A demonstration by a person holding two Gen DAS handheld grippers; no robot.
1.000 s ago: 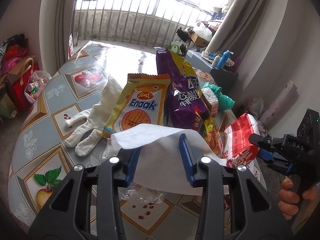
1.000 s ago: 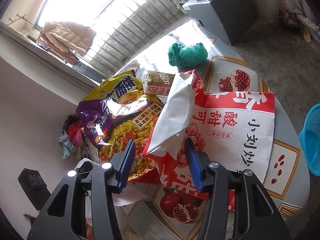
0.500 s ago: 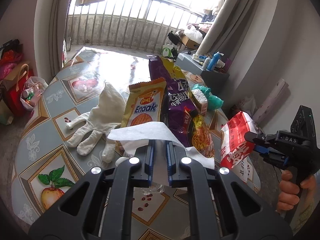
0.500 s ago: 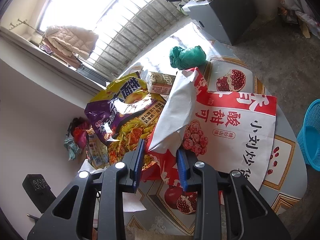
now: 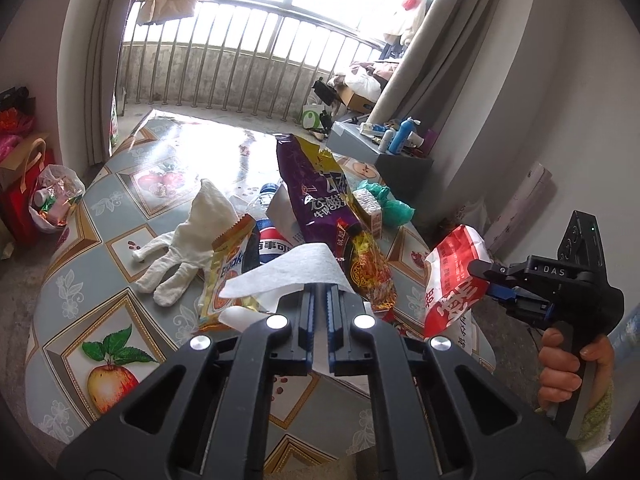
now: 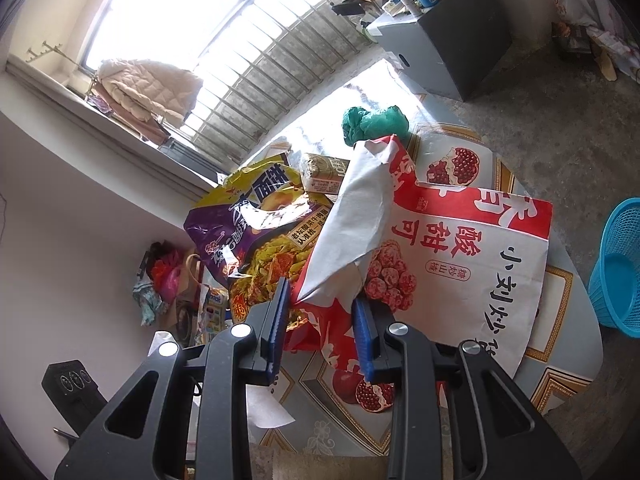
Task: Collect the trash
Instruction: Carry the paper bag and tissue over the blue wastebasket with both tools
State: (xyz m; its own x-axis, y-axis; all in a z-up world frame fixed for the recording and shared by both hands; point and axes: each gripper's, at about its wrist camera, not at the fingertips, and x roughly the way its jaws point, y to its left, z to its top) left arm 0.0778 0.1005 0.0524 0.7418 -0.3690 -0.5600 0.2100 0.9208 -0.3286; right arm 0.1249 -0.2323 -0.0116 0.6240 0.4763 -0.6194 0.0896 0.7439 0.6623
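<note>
Beside the table (image 6: 576, 280), right-view-only blue basket (image 6: 620, 268)

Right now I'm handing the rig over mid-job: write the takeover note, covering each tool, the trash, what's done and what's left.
Left tool: just closed, shut on the white tissue, held up off the table.
Right tool: jaws closed on a corner of the red-and-white bag; the rest of the bag lies on the table.
On the table: purple snack bag, yellow Enaak wrapper, white glove, green plastic wad, small carton, bottle.
Blue basket stands on the floor beside the table.
Done: two pieces gripped. Left: bin them, likely in the basket, then the rest.
</note>
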